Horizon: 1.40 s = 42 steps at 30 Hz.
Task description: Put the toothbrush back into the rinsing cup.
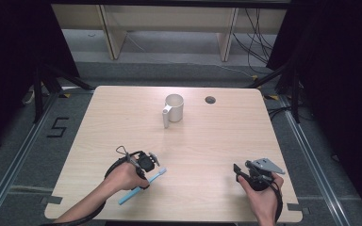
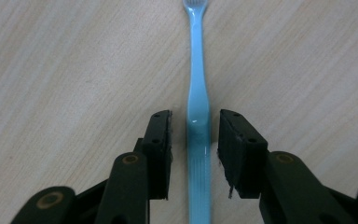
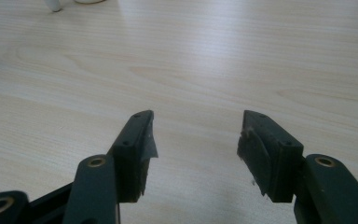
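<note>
A light blue toothbrush lies flat on the wooden table near the front left, its bristle head pointing toward the middle. My left gripper is right over it. In the left gripper view the toothbrush handle runs between the two jaws, with a narrow gap on each side, so the left gripper is open around it. My right gripper rests at the front right, and the right gripper stands open with bare table between its jaws.
A white mug stands upright at the far middle of the table, handle toward me; its base peeks into the right gripper view. A round cable hole sits to its right. Black frames and floor rails flank the table.
</note>
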### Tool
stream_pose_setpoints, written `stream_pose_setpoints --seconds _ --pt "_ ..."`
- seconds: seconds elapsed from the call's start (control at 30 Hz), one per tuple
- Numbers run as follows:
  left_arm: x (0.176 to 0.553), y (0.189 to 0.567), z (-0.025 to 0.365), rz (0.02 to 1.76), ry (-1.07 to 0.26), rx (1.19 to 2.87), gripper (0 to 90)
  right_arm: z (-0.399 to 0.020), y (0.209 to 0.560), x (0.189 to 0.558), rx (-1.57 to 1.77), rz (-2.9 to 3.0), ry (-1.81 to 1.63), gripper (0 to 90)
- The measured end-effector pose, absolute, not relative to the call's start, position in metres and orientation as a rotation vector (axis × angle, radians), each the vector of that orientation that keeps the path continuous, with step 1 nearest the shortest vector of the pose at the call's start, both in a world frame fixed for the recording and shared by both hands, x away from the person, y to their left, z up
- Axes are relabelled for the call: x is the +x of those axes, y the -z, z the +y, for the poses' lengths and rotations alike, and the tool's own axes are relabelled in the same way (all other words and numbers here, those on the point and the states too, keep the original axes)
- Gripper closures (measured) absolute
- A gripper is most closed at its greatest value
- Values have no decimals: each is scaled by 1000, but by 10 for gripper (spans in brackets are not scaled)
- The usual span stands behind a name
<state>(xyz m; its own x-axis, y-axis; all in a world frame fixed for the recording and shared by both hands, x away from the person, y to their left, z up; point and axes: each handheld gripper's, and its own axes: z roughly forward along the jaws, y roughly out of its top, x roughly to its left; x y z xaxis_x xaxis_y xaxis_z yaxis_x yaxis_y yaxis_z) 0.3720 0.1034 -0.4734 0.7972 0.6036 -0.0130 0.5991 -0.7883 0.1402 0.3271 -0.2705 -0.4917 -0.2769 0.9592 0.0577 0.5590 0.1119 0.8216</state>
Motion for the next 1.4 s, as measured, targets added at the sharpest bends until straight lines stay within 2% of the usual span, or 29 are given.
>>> stream_pose_setpoints --seconds 0.13,0.4,0.77,1.4 --pt "368 474 105 942 -30 2858 631 -270 491 326 1482 1903 -1038 452" --pt "367 476 107 920 -30 2891 712 -268 491 326 1489 1910 -1028 452" --pt "365 478 104 885 -46 2913 773 -269 492 327 1489 1901 -1042 452" --pt "367 478 115 825 0 2888 784 -271 491 325 1472 1903 -1004 453"
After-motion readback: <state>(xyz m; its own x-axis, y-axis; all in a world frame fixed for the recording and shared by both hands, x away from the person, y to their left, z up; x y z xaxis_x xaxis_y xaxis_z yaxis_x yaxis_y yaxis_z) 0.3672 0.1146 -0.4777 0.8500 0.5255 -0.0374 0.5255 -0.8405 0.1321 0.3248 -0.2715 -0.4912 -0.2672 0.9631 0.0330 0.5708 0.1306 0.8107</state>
